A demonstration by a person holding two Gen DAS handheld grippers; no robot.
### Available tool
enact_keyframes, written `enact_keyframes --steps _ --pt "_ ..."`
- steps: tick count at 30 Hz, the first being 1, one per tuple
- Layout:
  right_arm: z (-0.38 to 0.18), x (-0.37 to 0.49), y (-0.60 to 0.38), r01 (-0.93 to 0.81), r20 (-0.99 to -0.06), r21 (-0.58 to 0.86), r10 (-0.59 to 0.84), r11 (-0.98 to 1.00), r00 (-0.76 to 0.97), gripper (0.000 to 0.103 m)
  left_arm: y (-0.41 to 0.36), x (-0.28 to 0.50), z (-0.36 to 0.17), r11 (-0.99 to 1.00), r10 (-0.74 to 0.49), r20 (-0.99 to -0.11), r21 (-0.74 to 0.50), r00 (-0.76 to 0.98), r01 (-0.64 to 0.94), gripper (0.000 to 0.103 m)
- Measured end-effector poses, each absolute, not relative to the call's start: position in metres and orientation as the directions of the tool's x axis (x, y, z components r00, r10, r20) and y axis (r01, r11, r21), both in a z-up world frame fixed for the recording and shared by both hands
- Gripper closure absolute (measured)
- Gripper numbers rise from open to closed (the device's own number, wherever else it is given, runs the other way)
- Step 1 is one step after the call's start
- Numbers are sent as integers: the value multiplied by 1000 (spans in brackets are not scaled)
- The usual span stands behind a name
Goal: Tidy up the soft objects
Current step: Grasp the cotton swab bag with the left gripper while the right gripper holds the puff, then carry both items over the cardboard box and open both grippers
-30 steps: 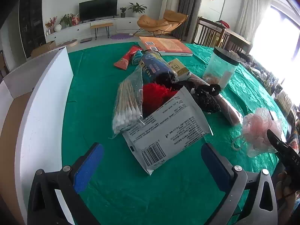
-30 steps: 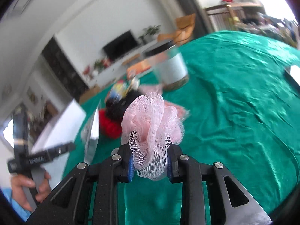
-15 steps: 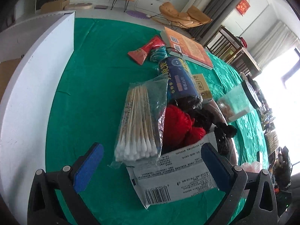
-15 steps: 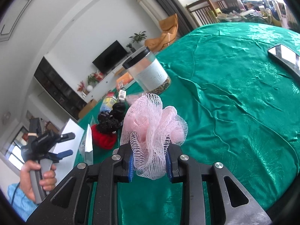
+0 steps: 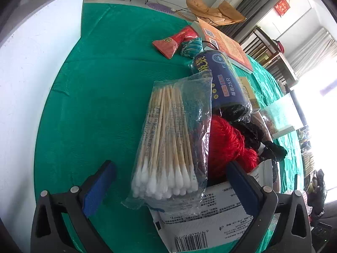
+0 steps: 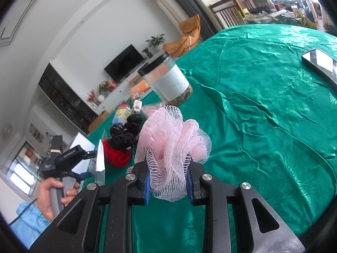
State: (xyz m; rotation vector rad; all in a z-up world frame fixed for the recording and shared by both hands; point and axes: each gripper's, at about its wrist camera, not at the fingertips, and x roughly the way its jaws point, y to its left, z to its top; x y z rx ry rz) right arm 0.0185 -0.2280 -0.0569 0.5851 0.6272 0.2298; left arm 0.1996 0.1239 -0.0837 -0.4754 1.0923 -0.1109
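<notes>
Pink mesh bath pouf (image 6: 171, 145) sits pinched between the closed right gripper (image 6: 168, 184), held clear above the green tablecloth (image 6: 263, 126) (apparently for sorting), while the left gripper (image 5: 168, 181) hovers wide open over the cotton-swab bag (image 5: 168, 143) on that cloth.

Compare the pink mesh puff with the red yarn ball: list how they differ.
The pink mesh puff is open pale netting; the red yarn ball is dense deep-red fibre. The puff is clamped in the right tongs above the green cloth; the yarn lies in the pile among other items. Both look soft.
</notes>
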Motion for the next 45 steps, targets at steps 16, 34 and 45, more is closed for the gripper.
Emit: enact_keyframes --steps 16,34,45 --pt "-54 14 -235 -24 -459 585 355 811 815 75 119 163 -48 910 -294 -782 -405 550 -89 70" --pt "4 -19 -195 -230 -393 441 417 867 820 75 211 21 49 902 -244 -654 -424 716 -79 70" --pt "98 -36 -7 -698 -324 356 783 621 531 75 327 -85 42 909 45 -735 -250 676 -332 70"
